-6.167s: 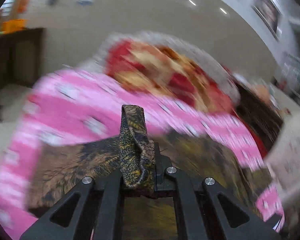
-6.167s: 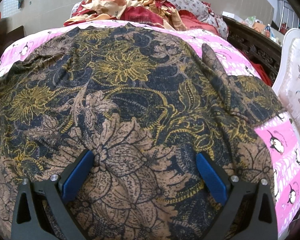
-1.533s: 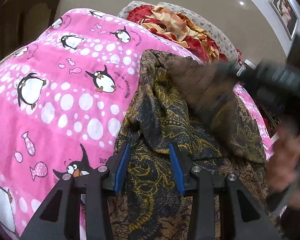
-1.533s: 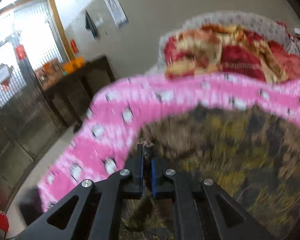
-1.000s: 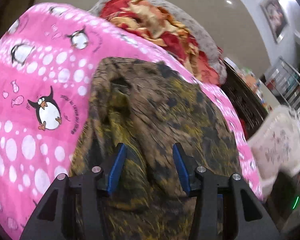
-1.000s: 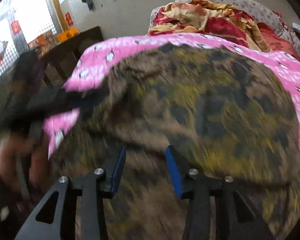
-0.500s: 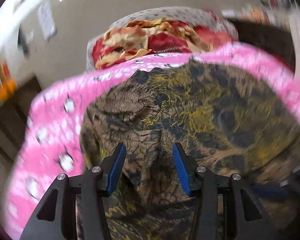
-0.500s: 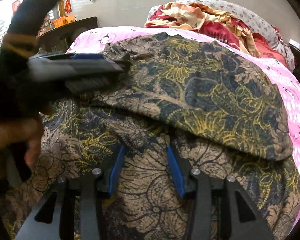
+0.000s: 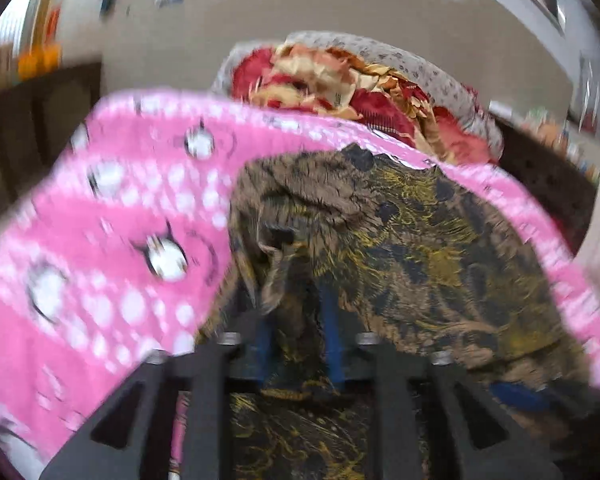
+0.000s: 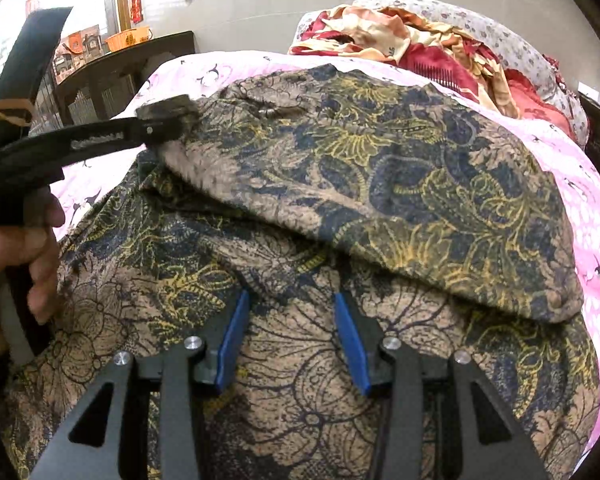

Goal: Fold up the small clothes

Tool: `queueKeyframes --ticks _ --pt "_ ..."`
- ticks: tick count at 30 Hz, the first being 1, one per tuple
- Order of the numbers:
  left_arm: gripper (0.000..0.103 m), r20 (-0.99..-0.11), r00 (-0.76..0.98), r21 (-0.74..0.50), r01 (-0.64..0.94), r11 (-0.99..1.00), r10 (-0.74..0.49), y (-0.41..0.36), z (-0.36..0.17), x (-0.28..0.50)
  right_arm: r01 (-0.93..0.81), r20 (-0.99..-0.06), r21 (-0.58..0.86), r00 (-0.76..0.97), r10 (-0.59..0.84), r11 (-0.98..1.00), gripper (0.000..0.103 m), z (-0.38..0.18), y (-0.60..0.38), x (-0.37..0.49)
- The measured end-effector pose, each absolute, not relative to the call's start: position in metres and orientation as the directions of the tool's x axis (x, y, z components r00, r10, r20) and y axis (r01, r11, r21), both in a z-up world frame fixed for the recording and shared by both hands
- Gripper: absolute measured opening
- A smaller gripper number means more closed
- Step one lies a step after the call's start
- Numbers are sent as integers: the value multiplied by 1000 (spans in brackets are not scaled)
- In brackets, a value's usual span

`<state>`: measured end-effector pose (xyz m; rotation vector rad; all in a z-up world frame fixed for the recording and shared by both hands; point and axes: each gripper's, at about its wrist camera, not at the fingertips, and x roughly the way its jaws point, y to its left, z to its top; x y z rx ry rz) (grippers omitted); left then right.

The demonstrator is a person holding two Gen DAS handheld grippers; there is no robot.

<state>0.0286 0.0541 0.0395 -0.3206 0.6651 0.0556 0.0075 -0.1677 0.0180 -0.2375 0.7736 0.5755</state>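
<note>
A brown, navy and yellow floral garment [image 10: 380, 184] lies on the pink penguin bedspread [image 10: 572, 168], its far part folded over the near part. In the right wrist view my left gripper [image 10: 168, 122] comes in from the left and is shut on the garment's far left corner. In the blurred left wrist view the left gripper [image 9: 296, 312] has a bunch of this garment [image 9: 400, 248] between its blue pads. My right gripper [image 10: 290, 304] is open and empty, with the fold edge just beyond its tips.
A heap of red, cream and orange cloth [image 10: 412, 40] lies against a floral pillow at the head of the bed. A dark wooden cabinet [image 10: 112, 68] stands to the left. Dark furniture [image 9: 540, 168] stands at the right.
My left gripper has narrowed from open to shut on the garment's left corner and has swung left. The right gripper has stayed open over the fold.
</note>
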Motion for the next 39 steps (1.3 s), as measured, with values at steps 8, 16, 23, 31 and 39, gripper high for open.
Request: queueKeyframes --ticks 8,16,23,31,39 --pt "20 -622 724 -553 -138 822 -297 80 21 59 -570 -716 4 572 400 821 47 18 -168 7" --pt "0 -651 730 -485 -189 854 -208 90 39 68 -570 -718 9 568 402 821 48 17 -167 8" --pt "0 -551 825 -352 -93 932 -126 73 84 53 -570 -719 9 568 402 821 48 18 -168 8" --pt "0 -718 687 -300 -160 941 -112 83 23 81 -569 -720 0 571 395 823 49 18 -167 7" --pt "0 -571 808 -216 -315 924 142 102 84 45 -381 -593 89 723 356 920 44 89 -220 37"
